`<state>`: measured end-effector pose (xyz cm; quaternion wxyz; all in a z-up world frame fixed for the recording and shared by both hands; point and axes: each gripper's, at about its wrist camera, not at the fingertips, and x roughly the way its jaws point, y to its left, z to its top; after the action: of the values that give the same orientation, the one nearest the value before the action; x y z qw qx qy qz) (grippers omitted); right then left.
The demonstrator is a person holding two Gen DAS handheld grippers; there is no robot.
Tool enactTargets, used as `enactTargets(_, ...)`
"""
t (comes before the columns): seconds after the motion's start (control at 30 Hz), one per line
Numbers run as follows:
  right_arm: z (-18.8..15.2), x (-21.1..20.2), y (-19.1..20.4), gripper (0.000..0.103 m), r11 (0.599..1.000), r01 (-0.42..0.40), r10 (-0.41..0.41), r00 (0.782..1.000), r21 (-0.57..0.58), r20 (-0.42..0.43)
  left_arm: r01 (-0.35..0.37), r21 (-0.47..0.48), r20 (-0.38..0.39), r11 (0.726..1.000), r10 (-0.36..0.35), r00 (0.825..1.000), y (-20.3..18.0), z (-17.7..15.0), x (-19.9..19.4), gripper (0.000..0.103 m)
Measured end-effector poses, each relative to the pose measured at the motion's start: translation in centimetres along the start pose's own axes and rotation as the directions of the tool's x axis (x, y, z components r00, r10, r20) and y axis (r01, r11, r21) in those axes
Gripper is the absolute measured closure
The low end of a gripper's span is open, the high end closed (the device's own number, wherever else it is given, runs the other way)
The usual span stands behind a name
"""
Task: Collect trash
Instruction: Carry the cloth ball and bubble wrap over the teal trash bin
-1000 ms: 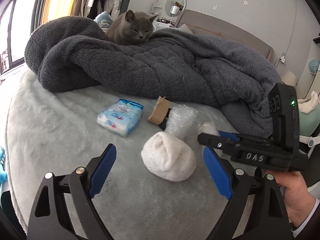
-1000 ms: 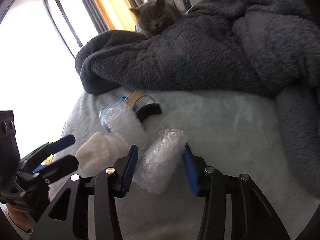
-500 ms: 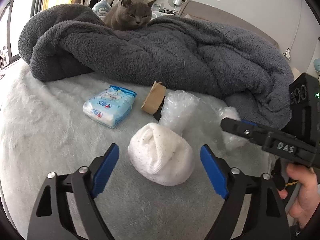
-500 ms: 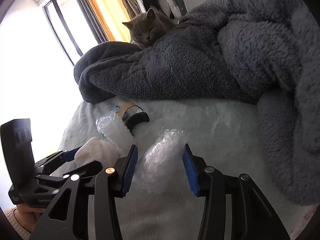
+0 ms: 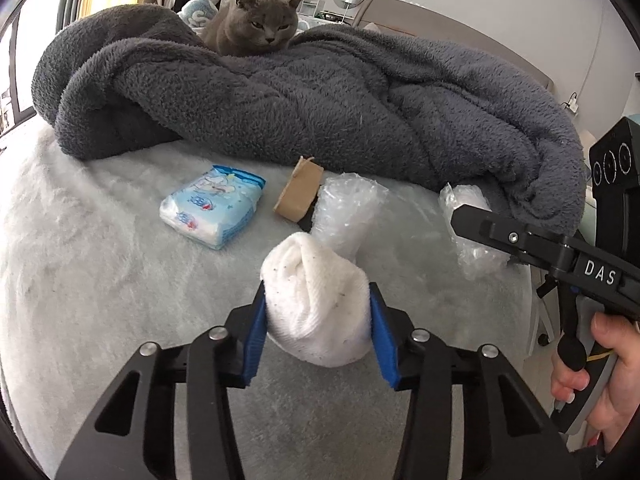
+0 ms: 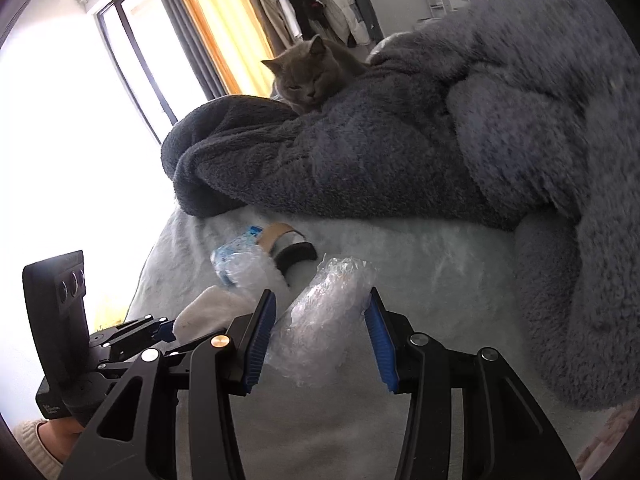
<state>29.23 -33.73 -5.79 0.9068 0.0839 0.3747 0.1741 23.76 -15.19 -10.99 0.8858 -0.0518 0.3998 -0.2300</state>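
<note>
The left hand-held gripper (image 5: 318, 320) is clamped on the white balled-up cloth wad (image 5: 316, 300) on the pale fleecy bed (image 5: 100, 280). The right hand-held gripper (image 6: 322, 338), seemingly not quite closed, straddles the clear crumpled bubble-wrap roll (image 6: 320, 320), whose long axis runs forward between its pads.

A sock ball (image 5: 316, 304) is set on the bed (image 5: 100, 300), between the fingers (image 5: 256, 328) of the left gripper (image 5: 318, 330). Just behind it a plastic wad (image 5: 346, 214) is placed, with a tape roll (image 5: 298, 194) to its left and a tissue pack (image 5: 212, 210) further left. A second wad (image 6: 320, 320) is found to the right, between the right gripper's (image 6: 320, 334) fingers (image 6: 380, 336). Behind everything a blanket (image 5: 320, 108) is heaped, and a cat (image 5: 256, 24) is seated on it.
</note>
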Motion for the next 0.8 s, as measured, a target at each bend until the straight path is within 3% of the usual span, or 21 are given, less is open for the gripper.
enactTargets(0.3,0.9,0.6,3.1,0.057,0.999,-0.021,0.021,1.0,-0.04,0.018,-0.013,0.005,0.024,1.0,0.013,1.0,1.9,-0.1,-2.4,0.054)
enactTargets(0.8,2.3,3.6,11.7,0.057,0.988,-0.107,0.109,0.994,-0.112,0.012,-0.115,-0.026,-0.021,0.993,0.115,0.993,8.4,-1.5,-6.4,0.054)
